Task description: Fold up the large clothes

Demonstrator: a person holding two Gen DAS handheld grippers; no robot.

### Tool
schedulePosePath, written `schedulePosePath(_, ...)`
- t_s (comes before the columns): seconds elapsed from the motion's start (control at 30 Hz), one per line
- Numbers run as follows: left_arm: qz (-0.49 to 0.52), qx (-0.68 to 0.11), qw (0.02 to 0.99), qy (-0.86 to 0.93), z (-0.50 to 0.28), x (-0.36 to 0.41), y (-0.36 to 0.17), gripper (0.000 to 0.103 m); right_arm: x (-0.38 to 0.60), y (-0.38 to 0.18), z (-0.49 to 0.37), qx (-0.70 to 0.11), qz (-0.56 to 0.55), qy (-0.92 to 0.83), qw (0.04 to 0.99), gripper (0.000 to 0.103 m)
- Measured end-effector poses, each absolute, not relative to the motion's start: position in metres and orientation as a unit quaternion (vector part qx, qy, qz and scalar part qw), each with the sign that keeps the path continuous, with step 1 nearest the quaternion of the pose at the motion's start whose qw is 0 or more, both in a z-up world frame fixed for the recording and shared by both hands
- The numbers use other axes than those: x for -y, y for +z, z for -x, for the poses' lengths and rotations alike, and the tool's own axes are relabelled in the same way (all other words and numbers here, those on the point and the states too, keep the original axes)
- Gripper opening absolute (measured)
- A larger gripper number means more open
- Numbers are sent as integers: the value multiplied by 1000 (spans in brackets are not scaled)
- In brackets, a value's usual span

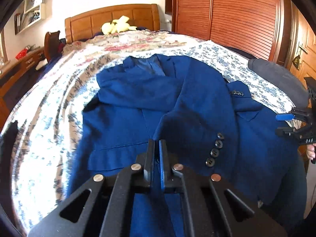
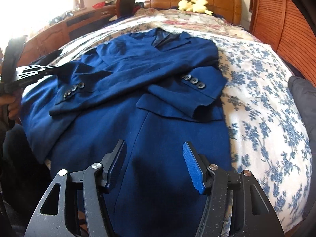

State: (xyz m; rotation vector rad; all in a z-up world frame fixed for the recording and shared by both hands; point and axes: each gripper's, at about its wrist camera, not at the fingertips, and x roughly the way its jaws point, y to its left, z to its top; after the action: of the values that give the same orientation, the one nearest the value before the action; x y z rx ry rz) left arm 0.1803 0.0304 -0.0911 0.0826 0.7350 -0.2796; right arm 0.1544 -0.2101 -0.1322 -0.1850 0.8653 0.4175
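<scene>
A blue suit jacket [image 1: 177, 102] lies front-up on the bed, collar toward the headboard, both sleeves folded across its chest. It also shows in the right wrist view [image 2: 154, 75]. My left gripper [image 1: 157, 144] is shut on the jacket's fabric at the cuff end of one sleeve, beside its buttons [image 1: 214, 150]. In the right wrist view the left gripper [image 2: 49, 68] sits at the jacket's left edge. My right gripper [image 2: 154, 152] is open and empty just above the jacket's lower panel. It appears at the right edge of the left wrist view [image 1: 280, 124].
The bed [image 2: 256, 90] has a blue-flowered cover and a wooden headboard [image 1: 112, 19] with a yellow plush toy [image 2: 192, 5]. A wooden wardrobe [image 1: 227, 13] stands right, a dresser [image 2: 65, 27] left. A dark cushion [image 1: 276, 75] lies at the bed's right edge.
</scene>
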Motion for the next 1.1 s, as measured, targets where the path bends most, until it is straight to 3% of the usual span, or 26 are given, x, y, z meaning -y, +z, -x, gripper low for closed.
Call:
schedulePosePath(0.57, -33, -348, 935, -58, -138, -65, -79, 2, 231, -100, -131, -379, 68, 209, 899, 60)
schedulePosePath(1.1, -33, -380, 924, -37, -109, -120, -120, 4, 271, -143, -142, -409, 61, 149, 898, 61)
